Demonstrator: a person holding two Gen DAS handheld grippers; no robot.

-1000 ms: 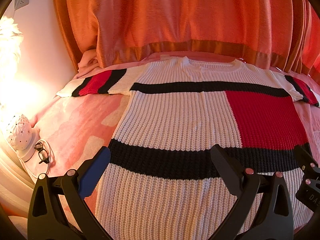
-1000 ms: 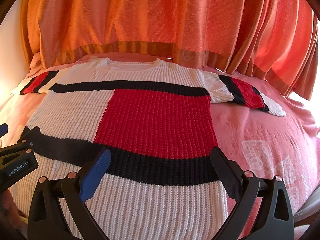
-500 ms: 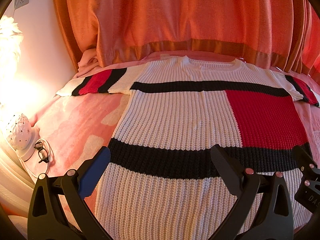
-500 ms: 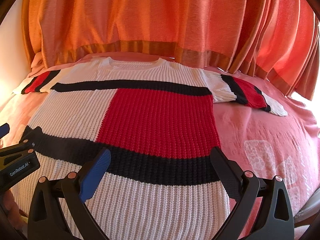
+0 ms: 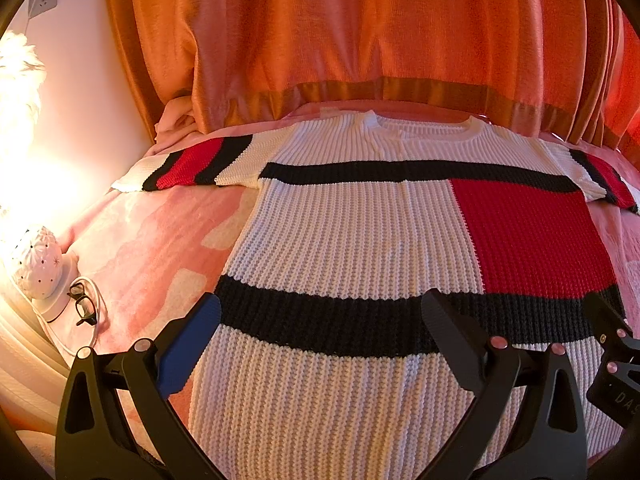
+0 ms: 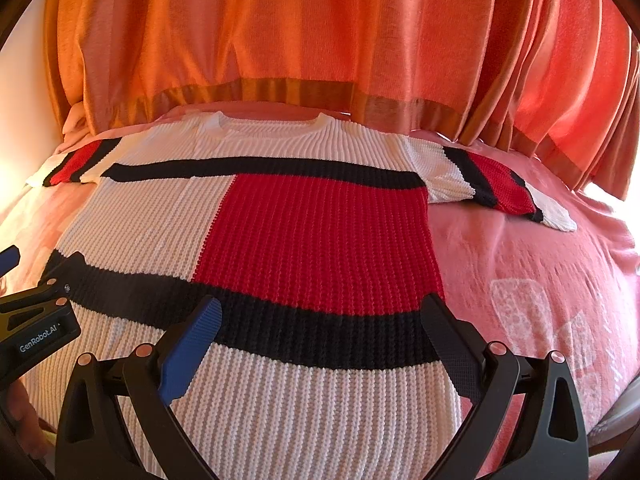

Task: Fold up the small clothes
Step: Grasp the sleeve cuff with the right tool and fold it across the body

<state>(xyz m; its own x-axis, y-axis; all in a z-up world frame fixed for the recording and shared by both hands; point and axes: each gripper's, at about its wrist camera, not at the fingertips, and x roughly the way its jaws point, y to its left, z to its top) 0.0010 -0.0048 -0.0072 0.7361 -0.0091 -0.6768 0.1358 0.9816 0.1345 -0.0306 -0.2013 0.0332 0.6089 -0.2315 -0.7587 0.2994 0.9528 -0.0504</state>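
A knit sweater (image 5: 360, 240), white with black bands and a red block, lies flat and spread out on a pink bed, collar at the far end, both sleeves out to the sides. It also shows in the right wrist view (image 6: 312, 240). My left gripper (image 5: 320, 312) is open and empty above the lower left part of the sweater. My right gripper (image 6: 320, 312) is open and empty above the lower right part. The right gripper's edge shows in the left wrist view (image 5: 612, 360), and the left gripper's edge shows in the right wrist view (image 6: 36, 320).
Orange curtains (image 5: 360, 40) hang behind the bed's far edge. A lit white lamp (image 5: 36, 264) and black glasses (image 5: 82, 304) sit on a stand left of the bed. The pink blanket (image 6: 540, 300) is bare to the right of the sweater.
Both grippers have drifted very slightly; the right wrist view has edged forward and right over the sweater. The sweater has not moved and both grippers stay open.
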